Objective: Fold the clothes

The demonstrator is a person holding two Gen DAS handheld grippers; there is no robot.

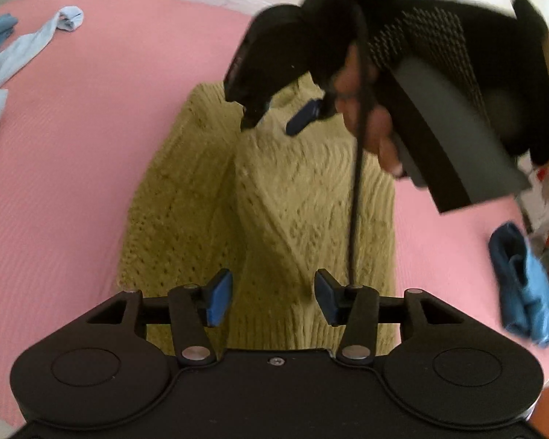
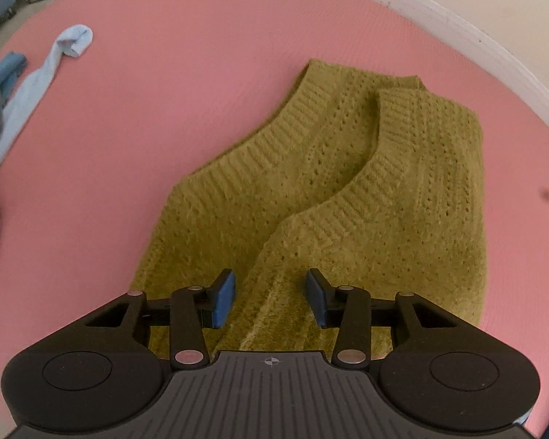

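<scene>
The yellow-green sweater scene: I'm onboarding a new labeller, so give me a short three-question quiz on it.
1. True or false: the knitted sweater lies on a pink cover.
2. What is between the pads of the left gripper? A) a sleeve B) a sock C) nothing
3. Fill in: in the left wrist view, the right gripper hangs above the ____.

Key: 1 true. 2 C; the left gripper's jaws stand apart above the knit, gripping nothing, and so do the right gripper's in its own view. 3 sweater.
</scene>
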